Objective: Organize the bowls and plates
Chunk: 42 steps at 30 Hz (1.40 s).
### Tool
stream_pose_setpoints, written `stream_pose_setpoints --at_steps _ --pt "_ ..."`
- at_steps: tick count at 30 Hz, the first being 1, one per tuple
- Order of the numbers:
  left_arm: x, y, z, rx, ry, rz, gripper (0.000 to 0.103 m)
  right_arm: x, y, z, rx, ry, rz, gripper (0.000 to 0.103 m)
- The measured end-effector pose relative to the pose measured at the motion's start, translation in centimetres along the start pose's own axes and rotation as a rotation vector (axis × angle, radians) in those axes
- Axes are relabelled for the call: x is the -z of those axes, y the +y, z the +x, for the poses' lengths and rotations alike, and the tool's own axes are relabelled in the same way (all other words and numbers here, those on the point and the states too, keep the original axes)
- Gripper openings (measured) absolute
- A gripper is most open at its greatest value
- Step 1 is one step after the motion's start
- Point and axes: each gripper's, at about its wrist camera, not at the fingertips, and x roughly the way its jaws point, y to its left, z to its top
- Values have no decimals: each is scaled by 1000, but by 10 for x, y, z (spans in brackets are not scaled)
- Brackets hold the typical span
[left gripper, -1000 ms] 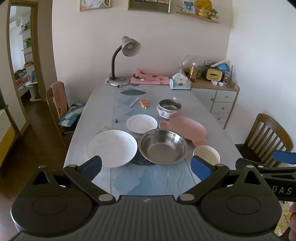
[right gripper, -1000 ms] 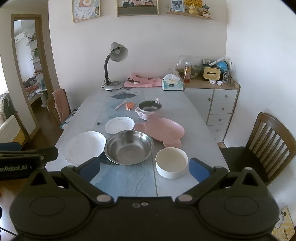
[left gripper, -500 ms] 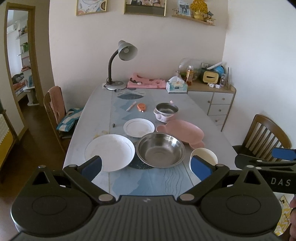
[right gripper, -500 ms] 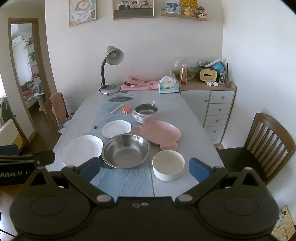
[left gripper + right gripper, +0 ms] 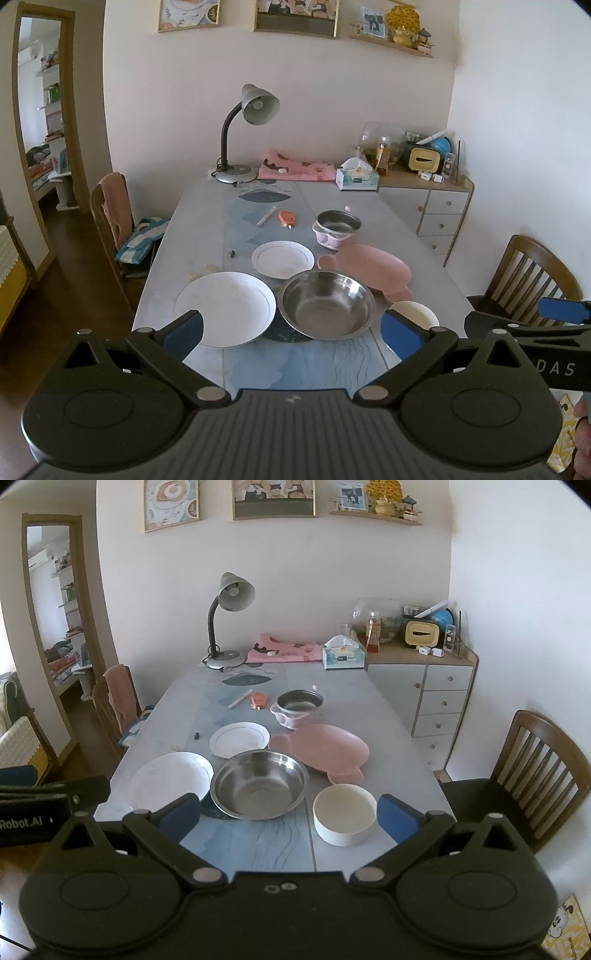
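Observation:
On the grey table (image 5: 177,243) lie a large white plate (image 5: 225,308), a small white plate (image 5: 282,259), a big steel bowl (image 5: 327,308), a pink tray (image 5: 373,267), a cream bowl (image 5: 415,314) and a small steel bowl in a pink one (image 5: 338,227). My left gripper (image 5: 291,334) hangs open above the near table edge, nothing between its fingers. My right gripper (image 5: 288,816) is open too, empty, just short of the cream bowl (image 5: 345,812) and steel bowl (image 5: 258,788). Each gripper shows at the edge of the other's view.
A desk lamp (image 5: 243,136), pink cloth (image 5: 295,170) and tissue box (image 5: 356,177) stand at the far end. A pen (image 5: 266,216) and orange item (image 5: 287,218) lie mid-table. Wooden chairs (image 5: 532,775) flank the table; a drawer cabinet (image 5: 436,698) stands at the right wall.
Both grippers have tilted upward and drawn back a little, so the table sits lower in both views. Nothing on the table has moved and both grippers stay open.

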Motion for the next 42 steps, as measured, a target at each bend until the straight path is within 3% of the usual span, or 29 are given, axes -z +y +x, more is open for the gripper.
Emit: stream_pose_setpoints --at_steps 10,17,27,42 --pt "-3 17 15 -31 7 -28 103 -10 13 19 -34 5 -32 102" --pt "-10 34 48 -61 44 -73 103 -28 19 52 -72 23 -72 102" --pt "-11 84 132 -144 176 -181 103 -55 36 143 -162 96 -166 103" --pt "-11 162 255 -210 334 -343 103 -82 94 313 -346 366 -258 93"
